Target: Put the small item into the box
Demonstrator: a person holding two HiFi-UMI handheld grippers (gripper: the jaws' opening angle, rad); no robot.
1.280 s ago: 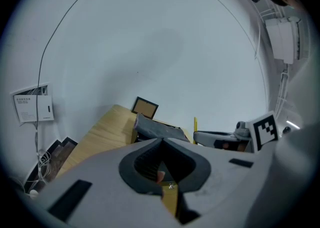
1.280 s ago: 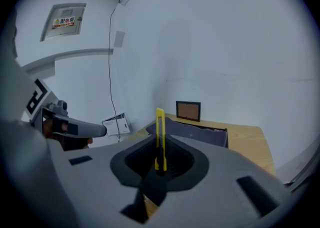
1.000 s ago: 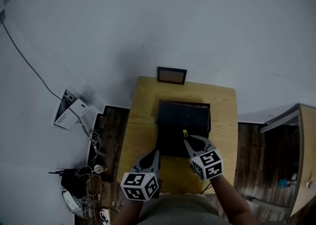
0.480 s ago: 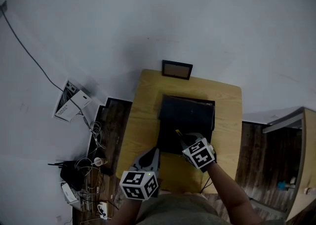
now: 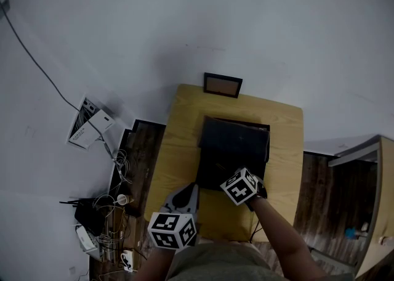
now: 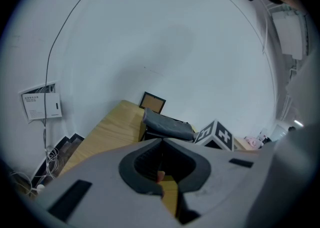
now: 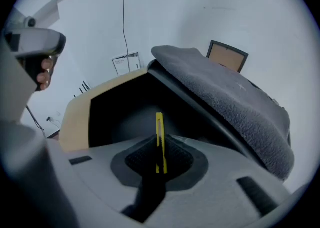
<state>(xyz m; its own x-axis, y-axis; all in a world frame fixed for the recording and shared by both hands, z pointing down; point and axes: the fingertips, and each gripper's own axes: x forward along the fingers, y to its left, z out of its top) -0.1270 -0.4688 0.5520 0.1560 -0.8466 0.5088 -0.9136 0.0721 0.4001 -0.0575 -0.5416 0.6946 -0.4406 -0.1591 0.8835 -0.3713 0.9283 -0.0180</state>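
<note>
A black box [image 5: 234, 150] stands open on the wooden table [image 5: 175, 150], its grey felt-lined lid [image 7: 235, 102] raised. My right gripper [image 5: 233, 180] hangs over the box's near part, pointing down into it. Its jaws are closing on a thin yellow cutter-like item [image 7: 159, 139], which stands upright between the pads [image 7: 142, 157] above the dark box interior [image 7: 120, 117]. In the head view the marker cube [image 5: 239, 187] hides the item. My left gripper [image 5: 192, 188] stays near the table's front edge, shut [image 6: 161, 142] and holding nothing.
A small framed picture [image 5: 223, 84] stands at the table's far edge against the white wall. Cables and devices [image 5: 101, 218] and a white pack [image 5: 88, 129] lie on the floor at the left. A wooden cabinet [image 5: 377, 199] is at the right.
My right gripper has moved left and forward over the box and tipped downward, so the yellow item no longer shows in the head view. The left gripper has stayed put.
</note>
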